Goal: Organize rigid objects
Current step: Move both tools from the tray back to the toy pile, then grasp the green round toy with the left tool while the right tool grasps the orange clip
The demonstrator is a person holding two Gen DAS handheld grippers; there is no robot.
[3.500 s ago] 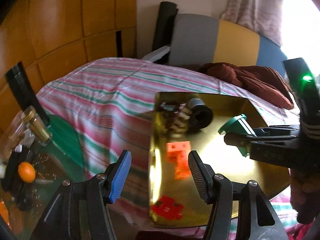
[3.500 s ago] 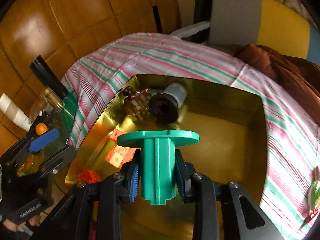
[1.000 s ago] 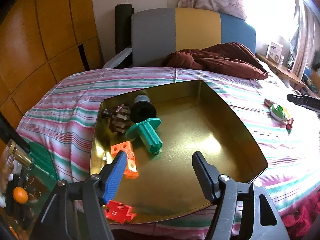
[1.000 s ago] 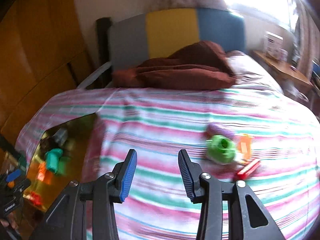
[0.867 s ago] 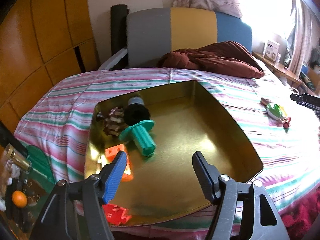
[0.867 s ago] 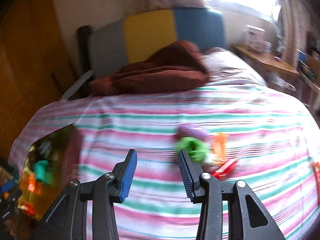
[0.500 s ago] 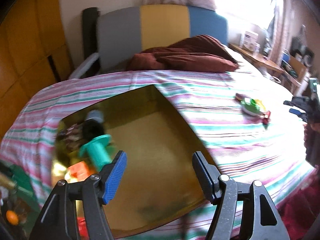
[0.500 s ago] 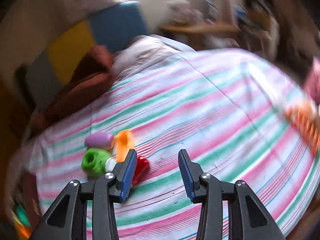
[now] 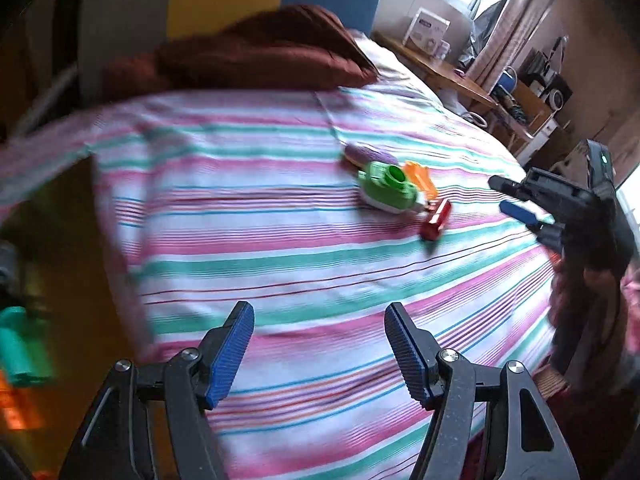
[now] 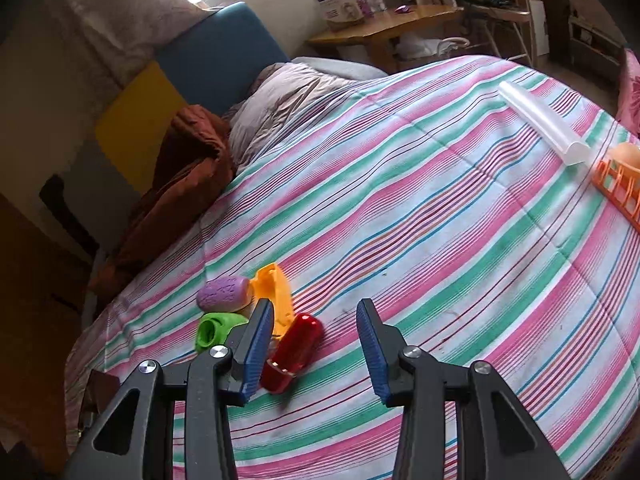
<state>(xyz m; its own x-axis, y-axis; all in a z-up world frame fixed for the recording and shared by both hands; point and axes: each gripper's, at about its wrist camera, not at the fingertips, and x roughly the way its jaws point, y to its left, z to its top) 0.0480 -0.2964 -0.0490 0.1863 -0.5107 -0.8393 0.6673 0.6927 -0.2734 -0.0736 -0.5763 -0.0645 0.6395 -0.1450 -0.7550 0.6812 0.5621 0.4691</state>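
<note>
A small cluster lies on the striped bedspread: a green ring piece [image 9: 386, 190], a purple capsule [image 9: 366, 154], an orange piece [image 9: 418, 174] and a red capsule [image 9: 436, 222]. My left gripper [image 9: 318, 332] hangs open and empty over bare bedspread, short of the cluster. My right gripper [image 10: 316, 332] is open just above the red capsule [image 10: 296, 346], which lies close to its left finger without being pinched. The orange piece [image 10: 276, 288], purple capsule [image 10: 224, 294] and green ring [image 10: 216, 328] sit just beyond. From the left wrist view the right gripper [image 9: 520, 204] shows beside the cluster.
The gold tray [image 9: 60, 240] is at the left edge, blurred, with a teal spool [image 9: 20, 352] inside. A brown blanket [image 9: 260, 52] lies at the headboard. A clear tube [image 10: 544, 122] and an orange rack [image 10: 620, 192] lie far right on the bed.
The right gripper let the teal spool go in the tray, then swung to the toy cluster and rolled. The left view swept right from the tray toward the cluster.
</note>
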